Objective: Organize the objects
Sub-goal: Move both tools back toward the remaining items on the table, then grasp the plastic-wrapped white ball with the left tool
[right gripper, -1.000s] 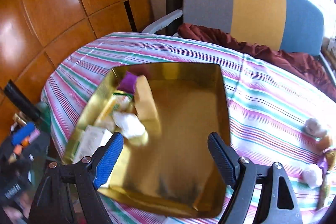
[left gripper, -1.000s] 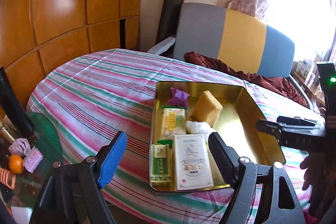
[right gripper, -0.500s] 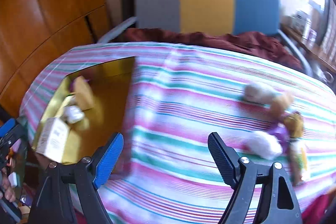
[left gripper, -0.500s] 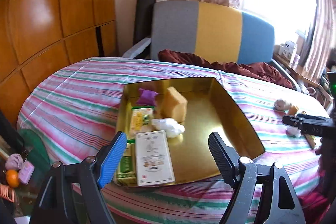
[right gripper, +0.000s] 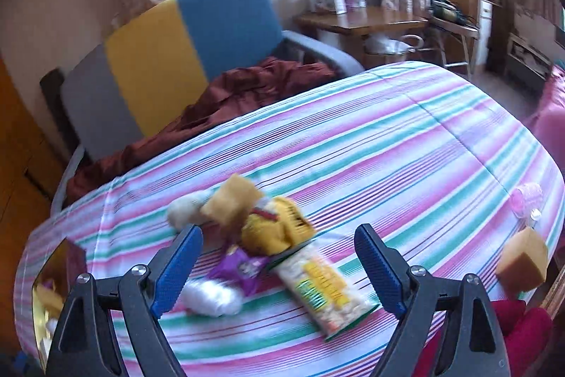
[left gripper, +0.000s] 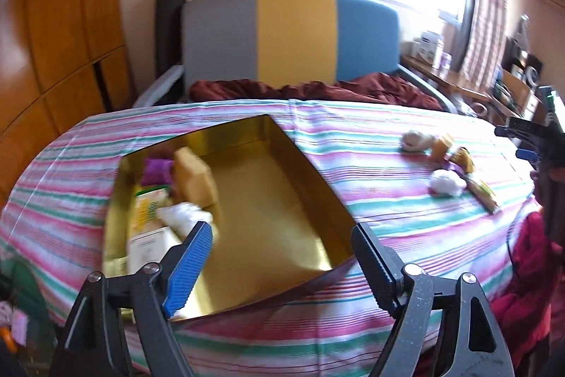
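Note:
A gold tin tray lies on the striped tablecloth. Along its left side it holds a purple packet, a tan block, a white wad and flat boxes. My left gripper hovers over the tray's near end, its jaws opening with nothing between them. My right gripper is above a loose pile: a tan block, a yellow packet, a purple packet, a white wad and a long snack packet. Its jaws are opening and empty.
A second tan block and a pink object sit near the table's right edge. An armchair with a dark red cloth stands behind the table. A wooden desk is by the window.
My right gripper has swung right, from over the tray to over the loose pile. The left view has panned right, so the tray sits further left. Both jaws stand slightly wider.

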Tool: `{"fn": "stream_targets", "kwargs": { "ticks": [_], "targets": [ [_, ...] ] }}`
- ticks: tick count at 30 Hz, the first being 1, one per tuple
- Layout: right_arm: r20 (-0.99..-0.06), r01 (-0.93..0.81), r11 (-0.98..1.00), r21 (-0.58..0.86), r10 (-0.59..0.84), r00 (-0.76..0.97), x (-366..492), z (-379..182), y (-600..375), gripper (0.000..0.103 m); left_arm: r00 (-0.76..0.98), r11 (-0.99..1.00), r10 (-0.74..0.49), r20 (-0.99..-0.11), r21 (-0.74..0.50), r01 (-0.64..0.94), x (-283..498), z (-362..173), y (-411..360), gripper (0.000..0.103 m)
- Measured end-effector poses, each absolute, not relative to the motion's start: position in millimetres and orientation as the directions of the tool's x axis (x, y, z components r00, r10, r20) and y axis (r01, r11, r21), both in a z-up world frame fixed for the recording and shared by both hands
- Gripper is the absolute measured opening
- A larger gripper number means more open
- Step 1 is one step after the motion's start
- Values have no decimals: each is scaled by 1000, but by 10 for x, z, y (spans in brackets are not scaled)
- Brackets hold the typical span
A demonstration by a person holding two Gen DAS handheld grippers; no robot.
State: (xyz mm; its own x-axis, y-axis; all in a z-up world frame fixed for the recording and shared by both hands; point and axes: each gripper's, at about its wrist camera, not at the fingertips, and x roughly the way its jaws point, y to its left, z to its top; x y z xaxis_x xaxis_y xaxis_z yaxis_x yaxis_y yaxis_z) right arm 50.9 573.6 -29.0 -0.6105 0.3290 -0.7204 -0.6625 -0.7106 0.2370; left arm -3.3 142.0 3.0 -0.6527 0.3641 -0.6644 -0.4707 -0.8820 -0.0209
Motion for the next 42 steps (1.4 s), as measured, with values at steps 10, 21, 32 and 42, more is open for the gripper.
{"fn": "stream_targets", "kwargs": {
  "ticks": [10,21,32,42],
  "targets": [
    [-720,-717,-446,536,202,-664,932,-678,6287,90,-526,-781,438,-729,-18,-625,33,-171,2260,84],
    [-718,-683,-489,543,151,-679,838,-696,6263,90,-422,-698,485,-766,-48,-714,-37,-373,3124,84],
    [-717,-655,-513,555,104,-689,749,-724,6245,90,-347,-657,512,-786,-97,-748,-301,-631,3985,89],
    [-732,-654,-529,540,88,-675,697,-743,6236,90,-360,-609,518,-776,-38,-792,-445,-838,4617,97]
  ]
}}
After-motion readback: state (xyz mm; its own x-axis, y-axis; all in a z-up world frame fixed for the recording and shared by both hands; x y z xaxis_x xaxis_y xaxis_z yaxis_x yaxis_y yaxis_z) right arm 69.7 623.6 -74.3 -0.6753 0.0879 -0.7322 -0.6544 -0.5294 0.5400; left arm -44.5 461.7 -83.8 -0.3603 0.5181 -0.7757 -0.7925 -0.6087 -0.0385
